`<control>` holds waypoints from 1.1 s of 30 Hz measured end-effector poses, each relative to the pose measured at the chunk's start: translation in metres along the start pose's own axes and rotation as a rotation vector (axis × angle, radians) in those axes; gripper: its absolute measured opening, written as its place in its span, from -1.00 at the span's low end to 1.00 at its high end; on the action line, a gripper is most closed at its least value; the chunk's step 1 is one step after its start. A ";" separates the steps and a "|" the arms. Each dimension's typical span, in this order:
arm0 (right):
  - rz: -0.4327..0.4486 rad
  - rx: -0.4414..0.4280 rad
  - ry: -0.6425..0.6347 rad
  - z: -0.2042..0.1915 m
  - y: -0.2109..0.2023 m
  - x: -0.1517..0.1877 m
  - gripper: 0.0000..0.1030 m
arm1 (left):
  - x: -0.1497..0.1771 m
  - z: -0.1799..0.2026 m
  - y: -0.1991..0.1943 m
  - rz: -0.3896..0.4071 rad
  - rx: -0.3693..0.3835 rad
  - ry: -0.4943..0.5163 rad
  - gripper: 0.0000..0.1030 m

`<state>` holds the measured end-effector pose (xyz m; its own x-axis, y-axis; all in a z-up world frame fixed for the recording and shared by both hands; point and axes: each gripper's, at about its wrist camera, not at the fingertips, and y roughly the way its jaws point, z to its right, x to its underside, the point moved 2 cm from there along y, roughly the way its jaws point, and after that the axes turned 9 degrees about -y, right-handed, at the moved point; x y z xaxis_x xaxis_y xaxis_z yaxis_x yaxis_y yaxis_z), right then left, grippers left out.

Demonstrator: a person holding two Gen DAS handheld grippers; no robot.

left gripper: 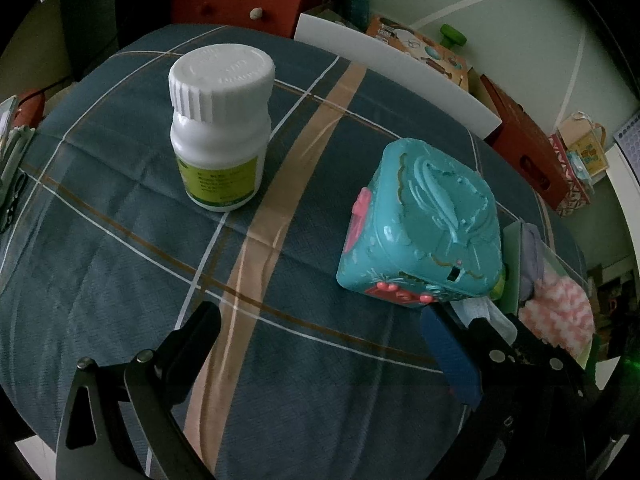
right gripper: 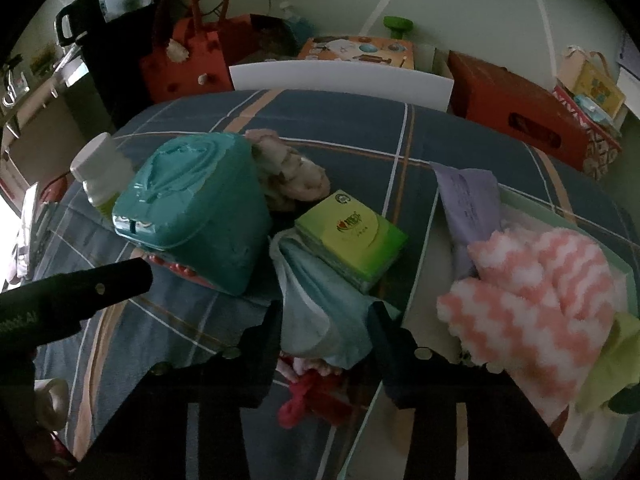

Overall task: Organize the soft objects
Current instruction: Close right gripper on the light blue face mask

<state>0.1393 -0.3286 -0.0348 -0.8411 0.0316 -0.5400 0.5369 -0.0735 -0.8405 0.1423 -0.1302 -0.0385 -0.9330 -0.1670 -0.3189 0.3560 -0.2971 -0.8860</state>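
the right gripper (right gripper: 326, 320) has its jaws narrowed around a pale blue cloth (right gripper: 316, 300), seemingly gripped, beside the tray (right gripper: 560, 210) of fluffy pink socks (right gripper: 532, 292) to its right; the left gripper (left gripper: 320, 336) hangs wide, empty.

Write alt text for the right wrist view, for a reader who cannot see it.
The right gripper closes on a pale blue cloth lying on a plaid tablecloth. A green tissue pack rests on the cloth's far end, with a teal plastic box to the left and a pink-and-white fuzzy cloth in a tray to the right.
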 end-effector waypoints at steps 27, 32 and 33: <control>0.026 -0.043 0.030 0.006 -0.008 0.002 -0.51 | 0.004 0.008 0.001 -0.007 -0.008 0.034 0.94; 0.040 -0.050 0.040 0.008 -0.014 0.002 -0.51 | 0.004 0.009 0.002 -0.010 -0.012 0.043 0.94; 0.046 -0.051 0.041 0.008 -0.016 0.001 -0.52 | 0.004 0.009 0.002 -0.009 -0.013 0.045 0.94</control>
<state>0.1292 -0.3356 -0.0216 -0.8124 0.0704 -0.5788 0.5787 -0.0247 -0.8152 0.1395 -0.1402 -0.0385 -0.9378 -0.1220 -0.3249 0.3467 -0.2864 -0.8932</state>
